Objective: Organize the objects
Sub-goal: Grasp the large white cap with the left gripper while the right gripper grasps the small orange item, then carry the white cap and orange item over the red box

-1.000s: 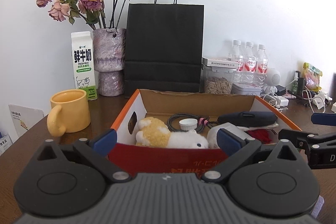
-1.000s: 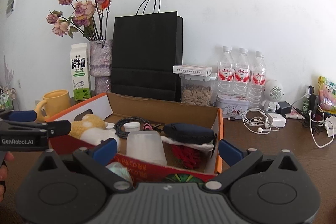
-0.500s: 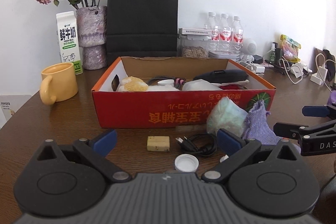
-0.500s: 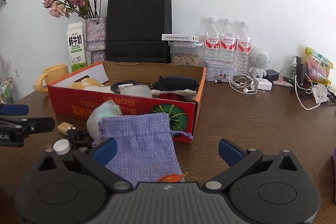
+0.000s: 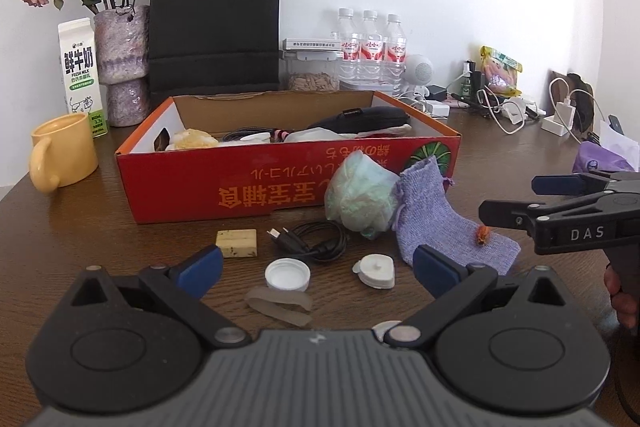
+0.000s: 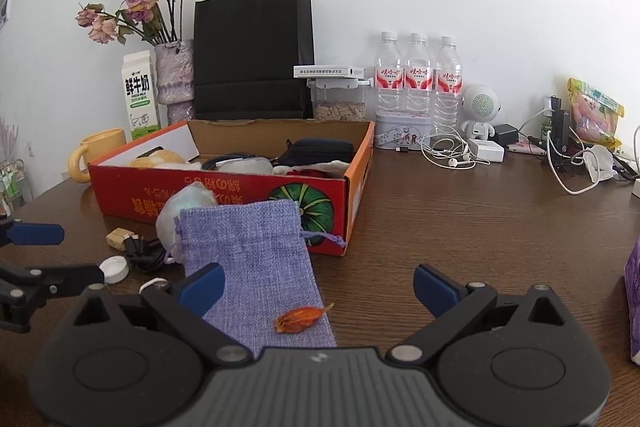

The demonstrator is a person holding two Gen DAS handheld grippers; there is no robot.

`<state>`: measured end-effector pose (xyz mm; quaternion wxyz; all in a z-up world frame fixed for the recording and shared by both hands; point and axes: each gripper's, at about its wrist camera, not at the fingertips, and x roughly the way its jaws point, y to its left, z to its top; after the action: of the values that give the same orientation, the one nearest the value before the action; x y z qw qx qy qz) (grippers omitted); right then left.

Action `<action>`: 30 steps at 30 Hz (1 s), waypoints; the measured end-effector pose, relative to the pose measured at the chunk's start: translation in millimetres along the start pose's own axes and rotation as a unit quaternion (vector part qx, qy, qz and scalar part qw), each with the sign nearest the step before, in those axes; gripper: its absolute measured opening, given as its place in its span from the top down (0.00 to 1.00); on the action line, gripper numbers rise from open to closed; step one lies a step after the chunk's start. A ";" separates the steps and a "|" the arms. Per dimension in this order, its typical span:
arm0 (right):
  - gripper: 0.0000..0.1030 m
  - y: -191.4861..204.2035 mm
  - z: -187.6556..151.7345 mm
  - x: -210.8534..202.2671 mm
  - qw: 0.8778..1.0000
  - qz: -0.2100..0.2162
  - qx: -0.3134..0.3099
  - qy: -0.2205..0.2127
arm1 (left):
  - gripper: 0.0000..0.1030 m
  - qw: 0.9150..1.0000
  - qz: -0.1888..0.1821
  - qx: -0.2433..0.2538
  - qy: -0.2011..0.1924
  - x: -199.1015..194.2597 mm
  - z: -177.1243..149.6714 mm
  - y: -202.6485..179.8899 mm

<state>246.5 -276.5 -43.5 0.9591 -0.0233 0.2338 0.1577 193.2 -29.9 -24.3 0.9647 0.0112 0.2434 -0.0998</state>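
Note:
A red cardboard box holds a plush toy, cables and a dark pouch. In front of it lie a purple cloth bag, a pale green bundle, a black cable, a tan block, a white cap, a white heart-shaped piece and a rubber band. A dried orange bud lies on the bag. My left gripper is open and empty, above the small items. My right gripper is open and empty, over the bag's near end.
A yellow mug, milk carton, vase of dried roses and black paper bag stand behind the box. Water bottles, a tin, earphones, chargers and snack packets crowd the back right. A purple pack lies at right.
Both grippers have pulled back from the box toward the table's near edge. The loose items in front of the box have come into view. Both stayed open.

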 end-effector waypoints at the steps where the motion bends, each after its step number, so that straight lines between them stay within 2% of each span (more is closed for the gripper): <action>1: 0.05 1.6 -1.3 -0.5 1.000 0.000 -0.005 0.002 | 0.00 1.000 -0.006 0.003 0.002 -0.6 -1.6 -2.1; 3: 0.10 5.0 -2.7 -1.3 1.000 -0.001 -0.013 0.008 | 0.00 1.000 -0.009 0.007 0.010 0.2 -4.7 -5.7; 5: 0.26 4.6 -3.8 -3.0 1.000 -0.003 -0.010 0.009 | 0.00 1.000 -0.013 0.007 0.023 1.9 -7.4 -7.4; 9: 0.29 0.6 -5.5 -1.7 1.000 -0.007 0.002 0.021 | 0.00 0.999 -0.019 0.011 0.048 4.5 -12.0 -10.3; 12: 0.38 2.0 -5.7 2.8 0.999 -0.005 -0.003 0.035 | 0.01 0.998 -0.025 0.014 0.056 2.6 -15.6 -12.1; 14: 0.41 4.9 -5.8 6.4 0.999 -0.002 -0.011 0.047 | 0.06 0.998 -0.029 0.015 0.059 1.5 -16.6 -12.5; 16: 0.47 8.2 -6.3 9.9 0.998 0.001 -0.018 0.056 | 0.22 0.997 -0.032 0.015 0.064 1.1 -18.0 -12.7; 17: 0.50 9.5 -6.5 11.4 0.998 0.001 -0.021 0.061 | 0.26 0.997 -0.034 0.015 0.071 1.9 -18.7 -13.2; 21: 0.55 10.4 -6.7 17.0 0.997 0.001 -0.019 0.075 | 0.59 0.996 -0.041 0.022 0.073 -0.2 -20.4 -15.1; 25: 0.62 10.3 -5.2 22.7 0.996 0.006 -0.014 0.083 | 0.61 0.996 -0.043 0.013 0.071 -0.7 -20.3 -12.3; 30: 0.77 13.9 -3.8 23.3 0.997 0.003 -0.023 0.079 | 0.61 0.997 -0.030 -0.005 0.069 0.0 -18.8 -6.1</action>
<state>260.1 -257.0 -57.1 0.9363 -0.0567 0.3057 0.1633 183.2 -34.6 -40.7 0.9424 0.0063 0.3097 -0.1265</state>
